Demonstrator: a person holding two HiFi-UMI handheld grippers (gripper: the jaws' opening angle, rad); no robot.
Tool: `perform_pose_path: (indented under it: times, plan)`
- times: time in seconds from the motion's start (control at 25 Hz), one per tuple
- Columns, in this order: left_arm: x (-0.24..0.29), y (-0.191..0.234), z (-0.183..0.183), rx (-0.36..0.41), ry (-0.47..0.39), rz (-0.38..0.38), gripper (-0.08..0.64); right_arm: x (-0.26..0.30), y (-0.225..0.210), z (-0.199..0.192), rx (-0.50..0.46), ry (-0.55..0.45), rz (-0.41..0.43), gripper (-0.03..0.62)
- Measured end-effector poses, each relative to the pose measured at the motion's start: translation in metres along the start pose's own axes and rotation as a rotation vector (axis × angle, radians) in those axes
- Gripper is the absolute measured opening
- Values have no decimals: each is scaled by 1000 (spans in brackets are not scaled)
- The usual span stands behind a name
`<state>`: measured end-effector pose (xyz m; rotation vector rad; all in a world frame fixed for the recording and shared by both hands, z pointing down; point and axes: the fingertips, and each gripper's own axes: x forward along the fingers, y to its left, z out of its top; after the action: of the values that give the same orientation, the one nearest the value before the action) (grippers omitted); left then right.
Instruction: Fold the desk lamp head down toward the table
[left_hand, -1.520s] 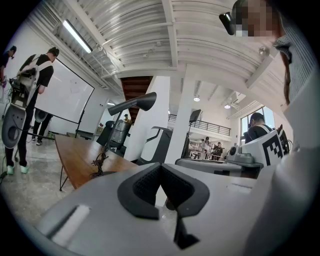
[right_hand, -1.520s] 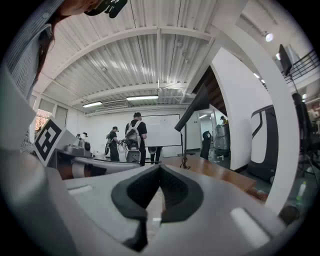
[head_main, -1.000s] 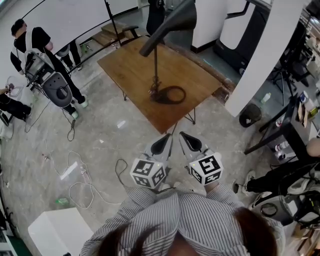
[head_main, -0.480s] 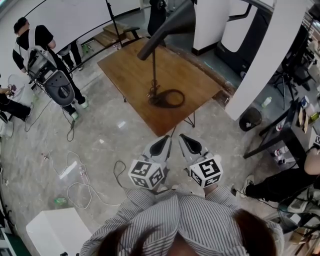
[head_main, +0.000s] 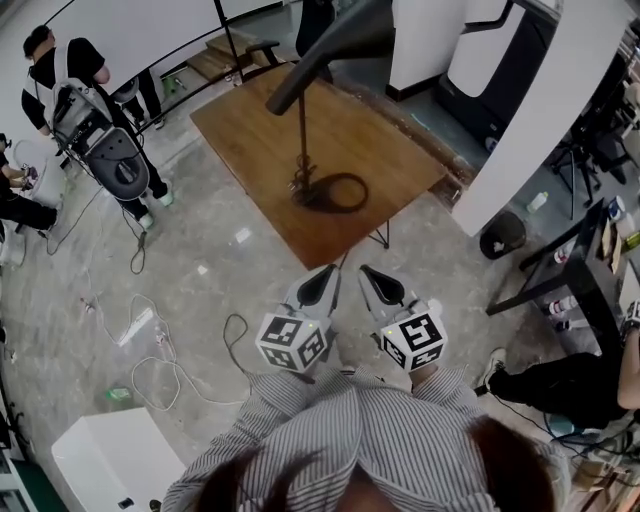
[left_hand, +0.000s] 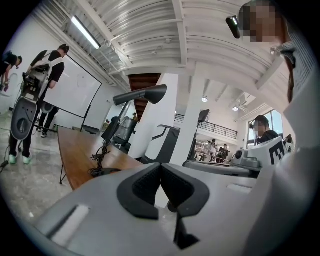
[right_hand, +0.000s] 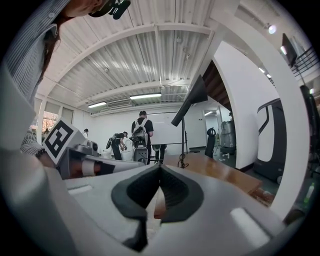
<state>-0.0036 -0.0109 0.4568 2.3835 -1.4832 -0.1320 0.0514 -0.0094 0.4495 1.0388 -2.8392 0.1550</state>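
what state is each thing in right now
black desk lamp: upright on the brown wooden table, head raised, not folded down
left gripper: fingers together, empty, short of the table
right gripper: fingers together, empty, short of the table

I see a person in a black shirt (head_main: 62, 72) at far left, standing over grey equipment (head_main: 112, 165). Loose cables (head_main: 150, 362) trail across the floor. A white box (head_main: 112, 460) sits lower left, and a black bin (head_main: 499, 236) stands beside the white pillar (head_main: 545, 110).
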Motion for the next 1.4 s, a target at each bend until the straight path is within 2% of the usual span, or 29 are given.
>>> perform_pose_path:
  times: [0.12,0.44,0.72,0.92,1.0,1.12,1.4]
  plan:
    - [14,19,9,15,-12,6,5,18,-9,4,-7,1,8,0]
    - [64,78,41,27,-19,-13,5,94,-46,25,-30,-10,-44,0]
    - [109,120,69,97,-1,-75,5,149,-75,46,-21,-48,-90,0]
    - [131,147,77,159,3,-45,6,166,-90,60,-51,-81,-101,0]
    - [139,158,81,184,7,-30,16,165,-102,76,-65,-128,-115,1]
    - [151,173,88,202,14,-8,66,163,-122,103,-94,-190,-118,2]
    - [177,192,107,221,9,28,133,152,-177,181,-218,-294,-156,25]
